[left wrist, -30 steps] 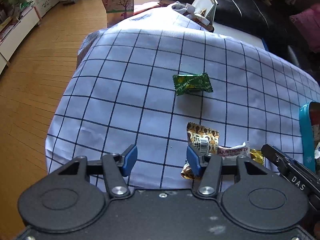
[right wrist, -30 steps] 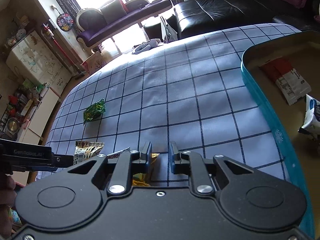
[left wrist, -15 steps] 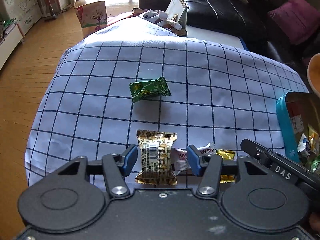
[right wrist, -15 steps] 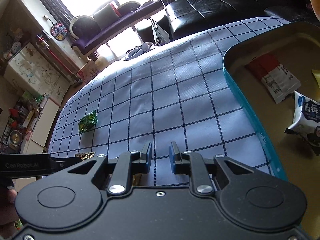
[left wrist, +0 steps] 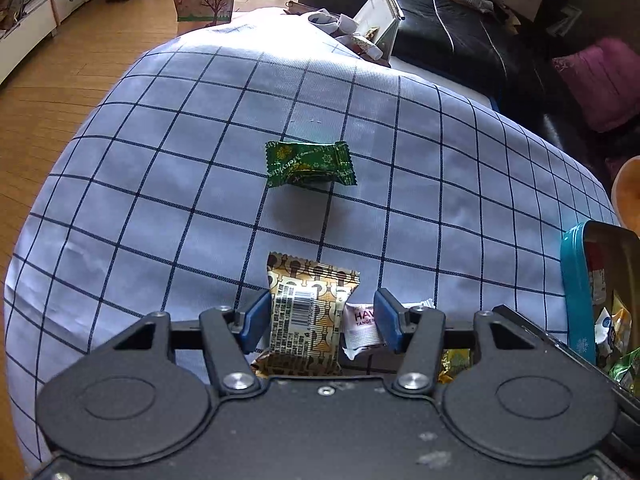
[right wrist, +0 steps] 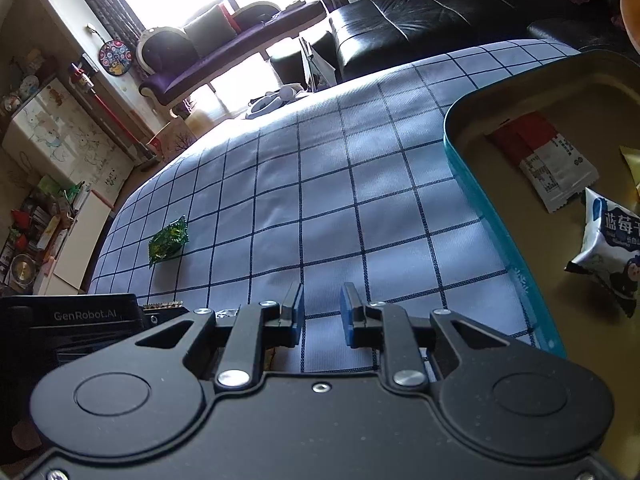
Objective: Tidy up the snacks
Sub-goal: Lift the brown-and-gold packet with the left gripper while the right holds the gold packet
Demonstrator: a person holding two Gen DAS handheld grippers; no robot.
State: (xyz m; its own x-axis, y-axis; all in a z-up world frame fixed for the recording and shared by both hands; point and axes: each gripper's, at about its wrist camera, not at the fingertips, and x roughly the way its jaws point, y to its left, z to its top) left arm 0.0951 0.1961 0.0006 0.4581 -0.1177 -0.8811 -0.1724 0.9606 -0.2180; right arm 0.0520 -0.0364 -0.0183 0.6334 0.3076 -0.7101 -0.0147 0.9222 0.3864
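Observation:
My left gripper is open, with its blue fingers on either side of a gold-brown snack packet with a barcode, lying on the checked cloth. A white-pink hawthorn packet lies just right of it, under the right finger. A green candy packet lies farther ahead; it also shows in the right wrist view. My right gripper is open by a narrow gap and empty, above the cloth beside the teal tin, which holds a red-white packet and a blueberry packet.
The teal tin's rim shows at the right of the left wrist view. A small yellow wrapper lies behind the left gripper's right finger. A black sofa stands past the table's far edge. Wooden floor lies to the left.
My left gripper has moved right and forward until the gold-brown packet sits between its open fingers. My right gripper has shifted toward the tin, its narrow gap unchanged.

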